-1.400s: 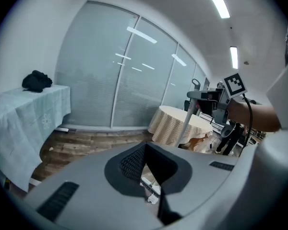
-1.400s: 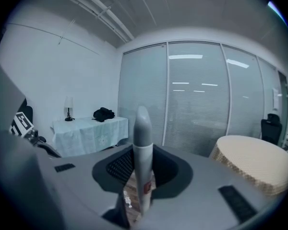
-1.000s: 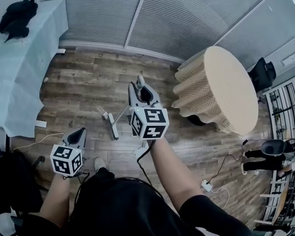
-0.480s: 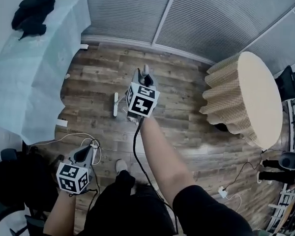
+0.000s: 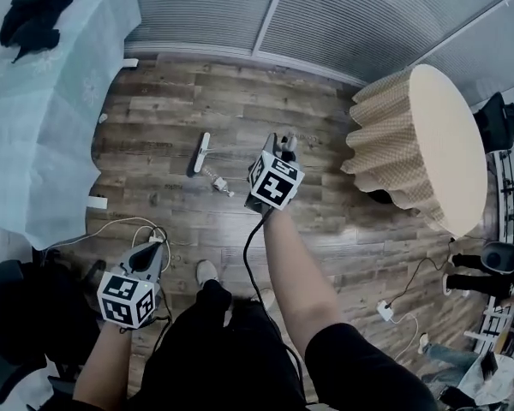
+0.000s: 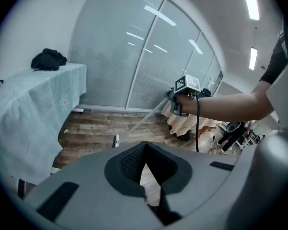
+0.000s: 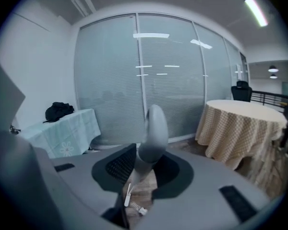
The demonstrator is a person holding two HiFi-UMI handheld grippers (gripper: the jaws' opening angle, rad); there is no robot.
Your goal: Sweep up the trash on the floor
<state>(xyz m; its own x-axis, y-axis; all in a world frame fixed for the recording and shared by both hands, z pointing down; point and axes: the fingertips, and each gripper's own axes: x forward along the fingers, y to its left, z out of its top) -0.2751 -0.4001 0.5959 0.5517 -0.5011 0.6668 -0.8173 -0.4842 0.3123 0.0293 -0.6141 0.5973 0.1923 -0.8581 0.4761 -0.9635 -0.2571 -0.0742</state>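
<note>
Right gripper view: right gripper (image 7: 140,172) has its jaws clamped on the grey broom handle (image 7: 152,128), which sticks up past them. Through the gap below, the white broom head (image 7: 128,195) rests on the wooden floor (image 5: 325,221), with a small piece of trash (image 7: 140,210) just beside it. Head view: trash (image 5: 216,181) lies between broom head (image 5: 202,152) and right gripper (image 5: 283,141). Left gripper (image 6: 144,163): jaw tips together, nothing held, low near the person's shoe (image 5: 206,272). Round table (image 5: 437,144) to the right.
</note>
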